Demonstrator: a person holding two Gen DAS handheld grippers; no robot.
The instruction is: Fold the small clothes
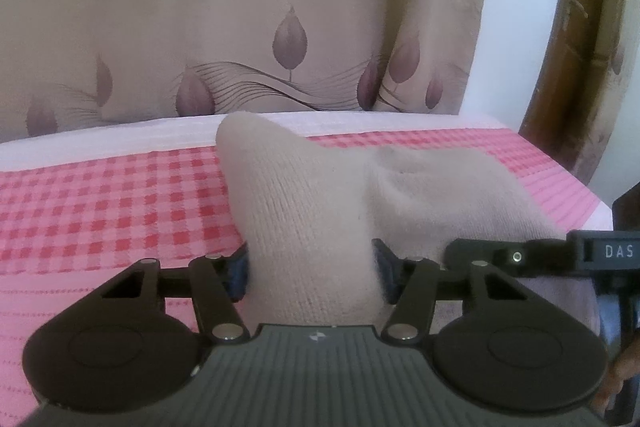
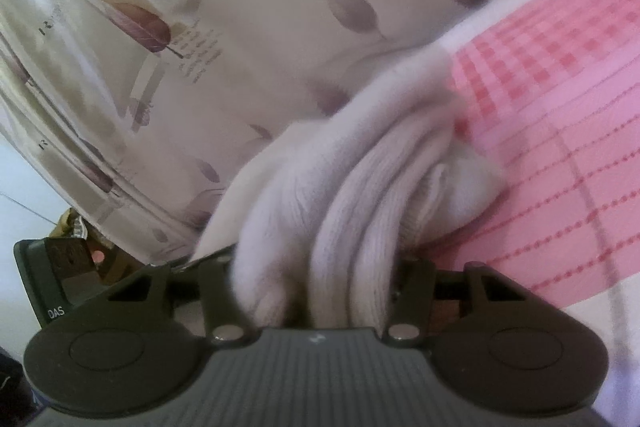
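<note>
A cream knitted sock (image 1: 304, 203) is held between both grippers over a pink and red checked cloth (image 1: 100, 195). My left gripper (image 1: 310, 271) is shut on one end of the sock, which rises in a fold in front of it. My right gripper (image 2: 316, 267) is shut on the bunched other end of the sock (image 2: 340, 195), tilted above the checked cloth (image 2: 560, 107). The right gripper's body (image 1: 560, 255) shows at the right edge of the left wrist view, close beside the left one. The fingertips of both are hidden in the fabric.
A beige curtain with purple leaf prints (image 1: 240, 27) hangs right behind the far edge of the cloth. A brown wooden frame (image 1: 576, 47) stands at the right. The cloth's right edge (image 1: 576, 187) drops off near the wall.
</note>
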